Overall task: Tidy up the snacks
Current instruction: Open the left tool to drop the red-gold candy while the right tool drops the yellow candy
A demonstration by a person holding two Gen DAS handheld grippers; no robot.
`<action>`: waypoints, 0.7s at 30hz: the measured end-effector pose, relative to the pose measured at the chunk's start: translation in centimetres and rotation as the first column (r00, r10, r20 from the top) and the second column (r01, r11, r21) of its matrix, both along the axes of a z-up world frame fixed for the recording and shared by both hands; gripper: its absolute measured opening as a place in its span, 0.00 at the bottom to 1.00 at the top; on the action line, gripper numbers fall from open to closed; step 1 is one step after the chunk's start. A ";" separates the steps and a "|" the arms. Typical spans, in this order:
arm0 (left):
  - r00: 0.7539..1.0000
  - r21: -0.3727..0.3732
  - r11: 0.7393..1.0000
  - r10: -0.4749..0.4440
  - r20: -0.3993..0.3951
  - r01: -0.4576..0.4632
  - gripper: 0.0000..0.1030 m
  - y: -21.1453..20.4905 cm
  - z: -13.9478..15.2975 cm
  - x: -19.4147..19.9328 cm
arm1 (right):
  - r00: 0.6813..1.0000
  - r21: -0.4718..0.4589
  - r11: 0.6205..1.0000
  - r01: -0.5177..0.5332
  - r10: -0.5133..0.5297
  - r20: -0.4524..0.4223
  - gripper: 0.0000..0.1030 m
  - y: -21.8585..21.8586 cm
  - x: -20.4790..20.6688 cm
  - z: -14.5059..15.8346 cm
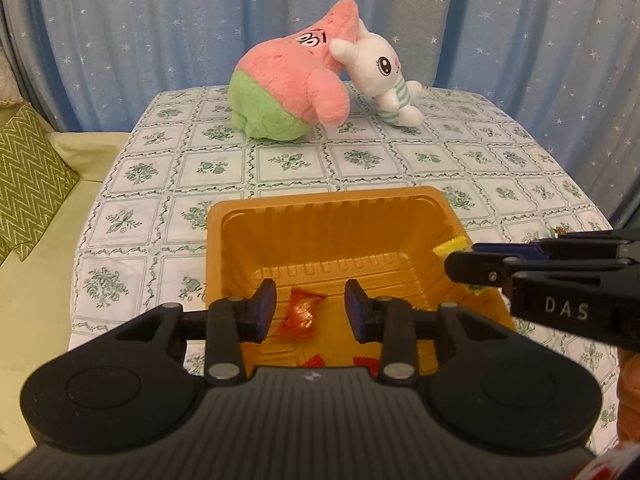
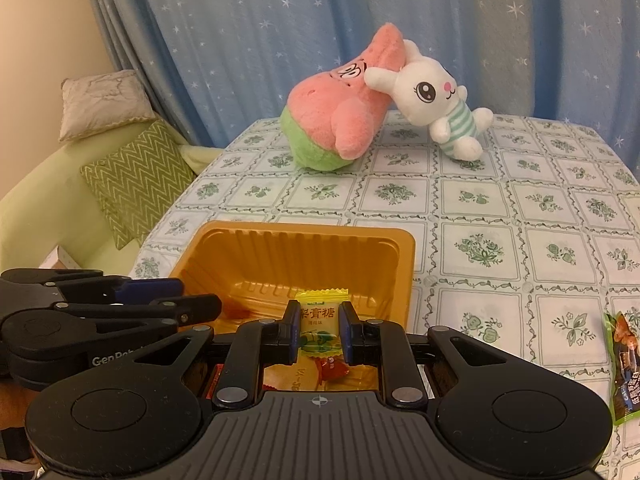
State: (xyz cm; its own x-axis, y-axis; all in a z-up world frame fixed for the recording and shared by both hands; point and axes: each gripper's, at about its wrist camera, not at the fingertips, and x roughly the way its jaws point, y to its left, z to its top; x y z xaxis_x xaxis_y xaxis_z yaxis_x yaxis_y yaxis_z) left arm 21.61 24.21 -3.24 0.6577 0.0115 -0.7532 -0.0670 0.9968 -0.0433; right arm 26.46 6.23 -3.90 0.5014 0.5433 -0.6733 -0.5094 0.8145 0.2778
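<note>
Tablecloth (image 1: 360, 160) of white vinyl with green floral squares carries the orange ribbed plastic tray (image 1: 320, 204) at six o'clock; left gripper (image 1: 311, 312) gapes above the red foil-wrapped candy (image 1: 302, 314) lying inside, while right gripper (image 2: 319, 334) clamps a yellow candy sachet (image 2: 322, 322) over the tray.

— What is seen behind the table covered with a pale cloth printed in green floral squares (image 2: 500, 216)?

— A blue pleated curtain scattered with small white stars (image 2: 320, 20) is hung right behind it, across the whole width.

— And to the table's left?

— A pale green upholstered sofa (image 2: 44, 208) is set against that edge. A green cushion with a white zigzag pattern (image 2: 136, 176) is propped on it, and a beige cushion with a creased cover (image 2: 104, 102) is leaned above, beside a cream wall (image 2: 44, 32). Everything is lit warmly.
</note>
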 end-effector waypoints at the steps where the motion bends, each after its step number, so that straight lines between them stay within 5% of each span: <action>1: 1.000 0.004 1.000 0.003 0.000 -0.003 0.32 0.1 0.0 -0.2 | 1.000 0.002 1.000 0.001 -0.001 -0.002 0.20 0.0 0.0 0.0; 15: 1.000 0.030 0.999 0.014 0.000 -0.014 0.33 0.7 0.6 -2.2 | 0.999 0.062 0.997 -0.035 0.035 -0.001 0.20 1.1 -0.4 0.9; 21: 0.999 0.029 0.999 0.040 -0.001 -0.040 0.49 0.9 0.9 -3.5 | 0.999 0.141 0.990 -0.024 0.027 -0.022 0.24 0.4 -0.2 1.5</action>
